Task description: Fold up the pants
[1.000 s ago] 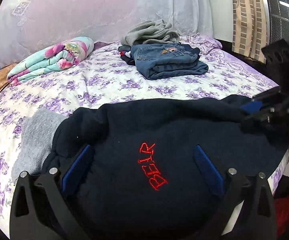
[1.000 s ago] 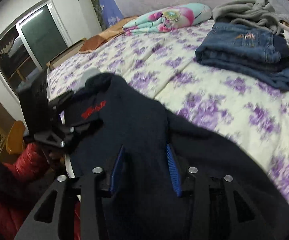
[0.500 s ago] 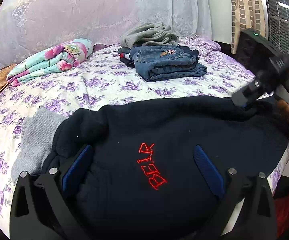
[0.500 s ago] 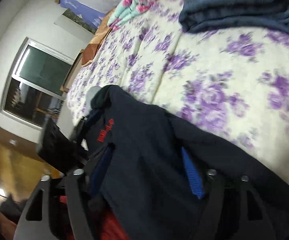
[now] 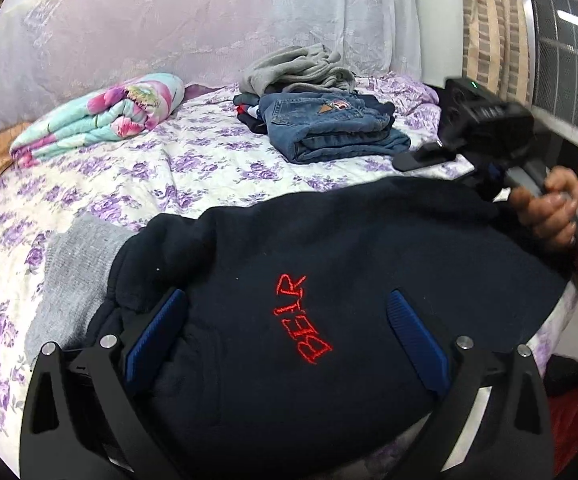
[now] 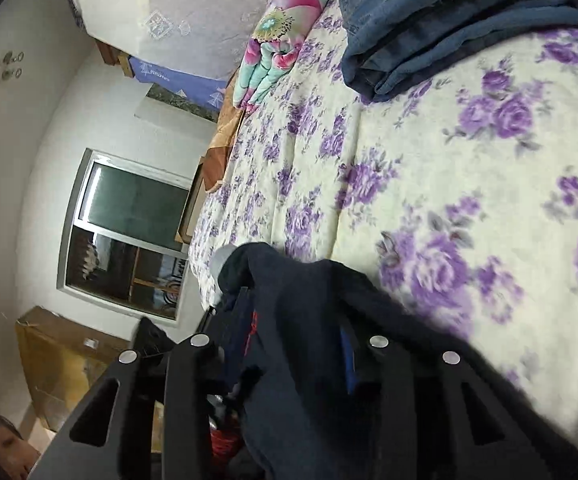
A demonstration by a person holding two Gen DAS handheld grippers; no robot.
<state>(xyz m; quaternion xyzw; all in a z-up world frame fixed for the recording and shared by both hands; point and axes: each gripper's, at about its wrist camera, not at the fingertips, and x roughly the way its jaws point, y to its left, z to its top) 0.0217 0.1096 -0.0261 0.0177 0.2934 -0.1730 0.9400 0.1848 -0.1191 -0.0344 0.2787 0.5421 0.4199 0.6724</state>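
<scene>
1. The navy pants (image 5: pixel 329 264) with the red "BEAR" stitching (image 5: pixel 301 318) lie bunched at the near edge of the bed (image 5: pixel 137 184), with a grey cuff (image 5: pixel 73 264) poking out on the left side.
2. The left tool (image 5: pixel 285 344) sits low over the pants with its blue pads wide apart, the fabric lying between them but nothing pinched. It's basically just parked there.
3. The right tool (image 6: pixel 293 344) is tilted over hard, and its jaws are closing with a ridge of the navy fabric between them. The pads are mostly buried in cloth, so whether they've actually bitten yet is hard to say. From the left view, the person's hand (image 5: pixel 549 212) holds that tool at the far right end of the pants.
4. For doing this step well: grab a proper edge (hem or waistband), not a random hump of fabric, and get both layers in. Then lift only just clear of the bed, so the fold doesn't drag the rest along. The left tool should probably pin its end down.
5. Count: one pair of navy pants being worked, one folded pair of jeans (image 5: pixel 329 128), one grey garment (image 5: pixel 297 68) heaped behind it, one rolled floral blanket (image 5: pixel 101 116), two tools.
</scene>
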